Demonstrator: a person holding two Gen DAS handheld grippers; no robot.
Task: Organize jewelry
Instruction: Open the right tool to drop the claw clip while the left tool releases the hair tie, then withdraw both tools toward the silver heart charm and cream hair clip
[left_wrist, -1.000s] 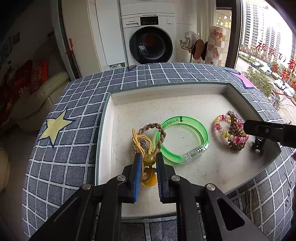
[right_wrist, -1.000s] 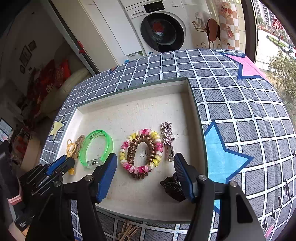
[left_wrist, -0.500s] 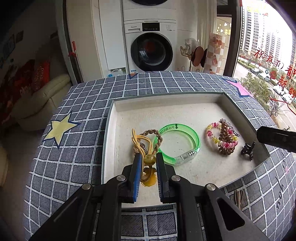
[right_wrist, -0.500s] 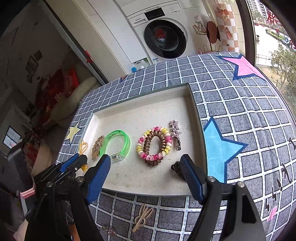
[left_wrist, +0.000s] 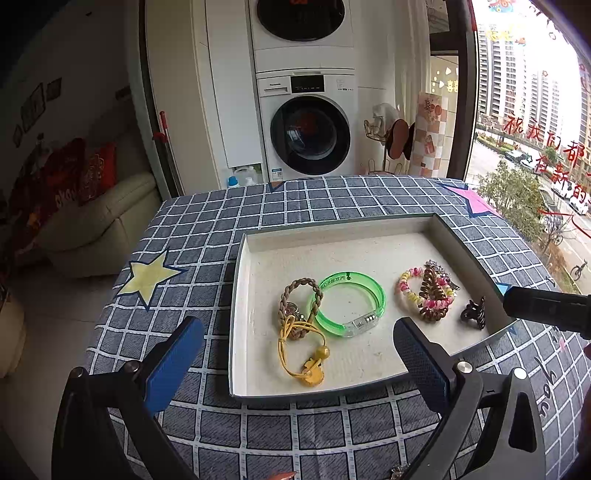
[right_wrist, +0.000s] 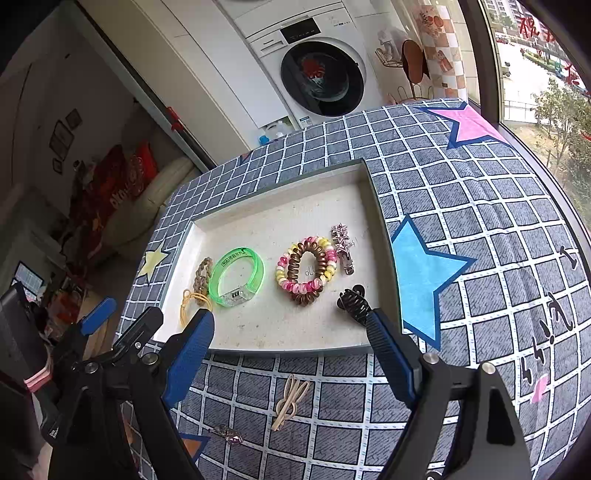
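Left wrist view: my left tongs (left_wrist: 295, 354) are spreading wide, nothing between the blue pads, hanging above the near edge of the tray (left_wrist: 236, 295) on the checked desk (left_wrist: 207, 218). Inside the tray, the yellow cord tie (left_wrist: 301, 350) lies free, overlapping the braided brown band (left_wrist: 295, 295). Just beside them sits the green bangle (left_wrist: 351, 302), then the coiled hair ties (left_wrist: 426, 295), then the black claw clip (left_wrist: 474, 312) near the right wall.

Right wrist view: my right tongs (right_wrist: 291, 332) are opening too, empty, over the tray's front rim. The claw clip rests just beyond the right pad; whether they touch I cannot tell. A star hair clip (right_wrist: 342, 245) lies beside the coils. Outside the tray, on the cloth, a beige hairpin (right_wrist: 290, 400) and a small pink clip (right_wrist: 229, 435) wait.
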